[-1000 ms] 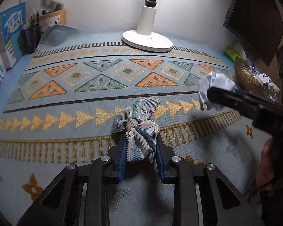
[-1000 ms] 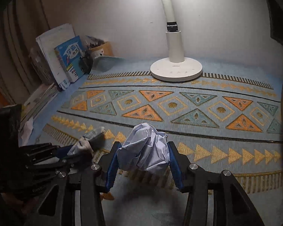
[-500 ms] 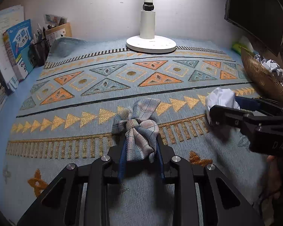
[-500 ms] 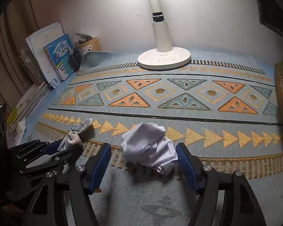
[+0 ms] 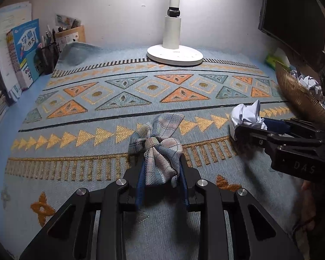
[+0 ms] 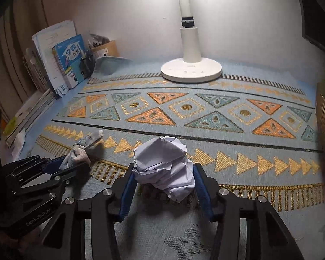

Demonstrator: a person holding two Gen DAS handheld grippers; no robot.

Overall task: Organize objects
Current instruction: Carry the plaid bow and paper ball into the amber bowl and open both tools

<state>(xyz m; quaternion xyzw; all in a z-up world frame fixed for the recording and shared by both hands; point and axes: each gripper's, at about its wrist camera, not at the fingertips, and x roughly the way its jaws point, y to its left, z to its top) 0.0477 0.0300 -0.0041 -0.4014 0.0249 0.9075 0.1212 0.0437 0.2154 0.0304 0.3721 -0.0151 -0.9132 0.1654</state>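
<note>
On the rug [image 6: 227, 227], your right gripper [image 6: 162, 177] has closed again on the paper ball [image 6: 164, 169], so lift it to the basket [image 5: 299, 97]; your left gripper [image 5: 161, 173] still clamps the knotted cloth [image 5: 160, 147].

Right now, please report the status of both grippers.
Left gripper shut on plaid cloth. Right gripper shut on crumpled paper. Basket at right; path unobstructed.

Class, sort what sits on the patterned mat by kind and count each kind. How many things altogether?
Knotted plaid cloth bundle, in the left claw: 1
Crumpled white paper ball, in the right claw: 1
White round-based desk lamp: 1
Total: 3
</note>
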